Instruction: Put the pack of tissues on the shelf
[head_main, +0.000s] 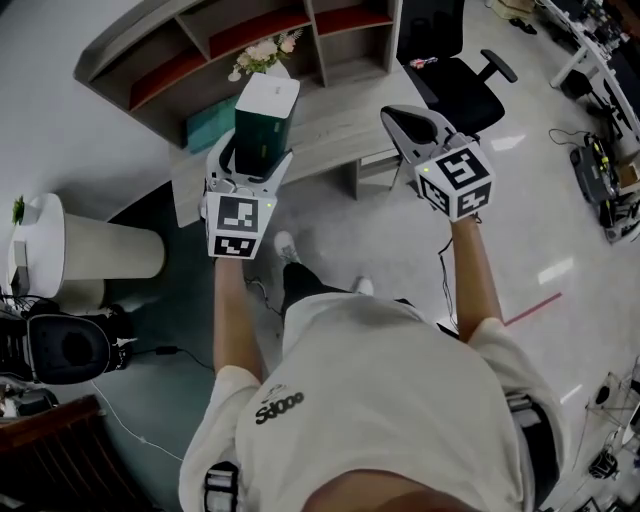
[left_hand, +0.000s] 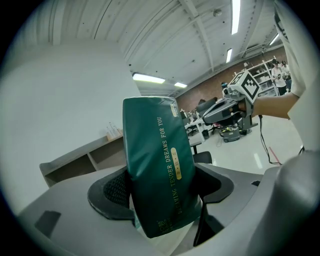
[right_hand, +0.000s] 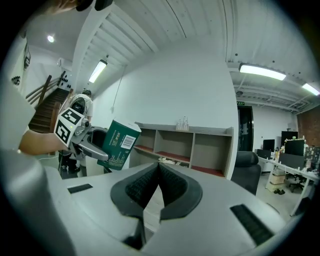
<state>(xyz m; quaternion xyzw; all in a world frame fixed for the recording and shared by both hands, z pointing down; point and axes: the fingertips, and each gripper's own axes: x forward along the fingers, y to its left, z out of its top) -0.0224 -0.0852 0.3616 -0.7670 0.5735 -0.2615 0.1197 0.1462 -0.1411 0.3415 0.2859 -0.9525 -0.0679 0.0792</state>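
The left gripper (head_main: 250, 168) clamps the dark green plastic pack of tissues (head_main: 264, 120) upright in mid-air, seemingly short of the grey open-fronted shelf (head_main: 322, 32), so placing is not yet done, while the right gripper (right_hand: 158, 173) is closed on nothing.

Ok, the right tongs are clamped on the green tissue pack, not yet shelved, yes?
No, the left tongs are clamped on the green tissue pack, not yet shelved; the left gripper view shows it. The right tongs are shut, empty.

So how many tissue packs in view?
1: the tissue pack clamped in the left gripper. A teal item on the desk might be another; can't tell.
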